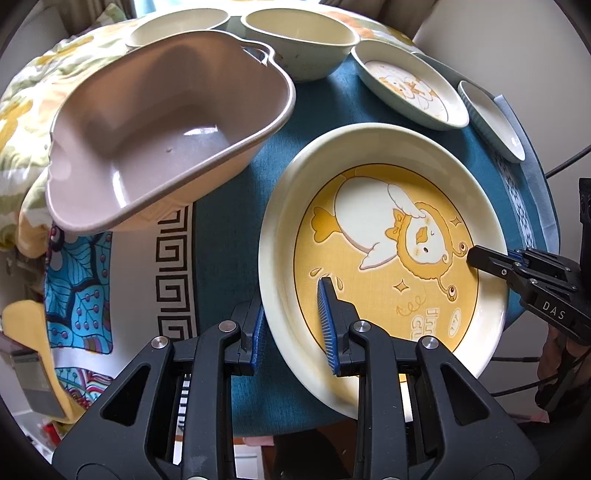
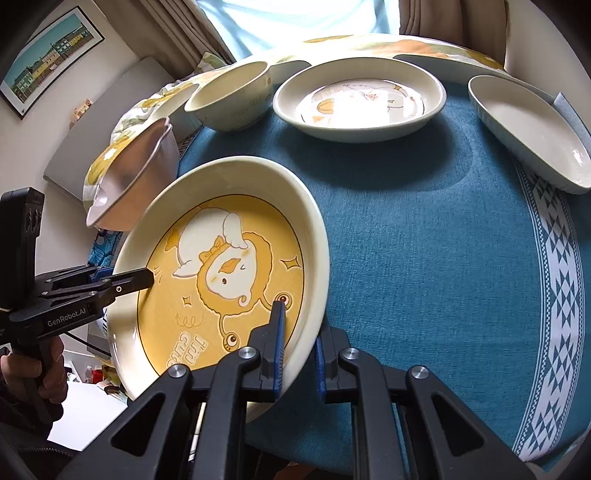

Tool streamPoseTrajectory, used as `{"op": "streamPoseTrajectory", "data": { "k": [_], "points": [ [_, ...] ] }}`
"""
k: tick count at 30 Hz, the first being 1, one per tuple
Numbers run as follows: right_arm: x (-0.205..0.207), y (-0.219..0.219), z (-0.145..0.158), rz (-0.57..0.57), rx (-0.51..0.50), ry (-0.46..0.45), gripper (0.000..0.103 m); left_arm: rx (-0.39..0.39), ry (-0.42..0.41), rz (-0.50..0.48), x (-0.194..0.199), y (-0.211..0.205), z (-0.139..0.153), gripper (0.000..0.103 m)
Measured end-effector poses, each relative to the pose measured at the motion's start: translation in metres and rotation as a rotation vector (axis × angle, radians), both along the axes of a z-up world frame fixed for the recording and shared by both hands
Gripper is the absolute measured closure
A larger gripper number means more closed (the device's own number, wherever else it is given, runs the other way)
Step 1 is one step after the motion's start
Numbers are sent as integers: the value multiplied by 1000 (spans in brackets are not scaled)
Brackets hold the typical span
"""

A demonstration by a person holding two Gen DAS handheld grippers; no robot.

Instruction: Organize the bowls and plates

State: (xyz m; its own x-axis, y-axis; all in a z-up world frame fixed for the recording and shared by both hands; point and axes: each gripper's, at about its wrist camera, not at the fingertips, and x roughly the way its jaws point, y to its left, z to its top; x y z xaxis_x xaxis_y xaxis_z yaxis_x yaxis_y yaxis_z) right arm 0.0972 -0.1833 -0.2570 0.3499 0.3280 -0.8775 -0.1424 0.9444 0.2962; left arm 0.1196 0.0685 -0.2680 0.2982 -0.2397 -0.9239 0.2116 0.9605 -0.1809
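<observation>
A cream plate with a yellow duck picture (image 1: 388,236) is held above the blue tablecloth by both grippers. My left gripper (image 1: 291,325) is shut on its left rim, one finger inside and one outside. My right gripper (image 2: 299,343) is shut on its right rim the same way; it also shows in the left wrist view (image 1: 491,258). The plate also shows in the right wrist view (image 2: 229,266), tilted, with the left gripper (image 2: 136,280) on its far rim.
A pinkish-grey bowl with handles (image 1: 166,136) sits at the left. Cream bowls (image 1: 299,40) (image 1: 177,29) stand at the back. A smaller duck plate (image 2: 358,103) and a pale ribbed dish (image 2: 528,133) sit on the blue cloth (image 2: 424,240).
</observation>
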Motion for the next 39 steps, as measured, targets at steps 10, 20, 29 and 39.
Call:
{"op": "streamPoseTrajectory", "data": {
  "k": [10,20,29,39],
  "points": [
    [-1,-3,-3,-5,7,0,90,6,-23,-9,8,-5,-3,81],
    [3,2,-3,10,0,18,88,65,-31,-1,7,-14,-4,66],
    [-2,-6,2,-45,16,-1,29,129,-44,17,0,-17,3,18],
    [-19,-47,94,-158,7,-141,20,41,-204,-14,-4,-34,115,13]
  ]
}}
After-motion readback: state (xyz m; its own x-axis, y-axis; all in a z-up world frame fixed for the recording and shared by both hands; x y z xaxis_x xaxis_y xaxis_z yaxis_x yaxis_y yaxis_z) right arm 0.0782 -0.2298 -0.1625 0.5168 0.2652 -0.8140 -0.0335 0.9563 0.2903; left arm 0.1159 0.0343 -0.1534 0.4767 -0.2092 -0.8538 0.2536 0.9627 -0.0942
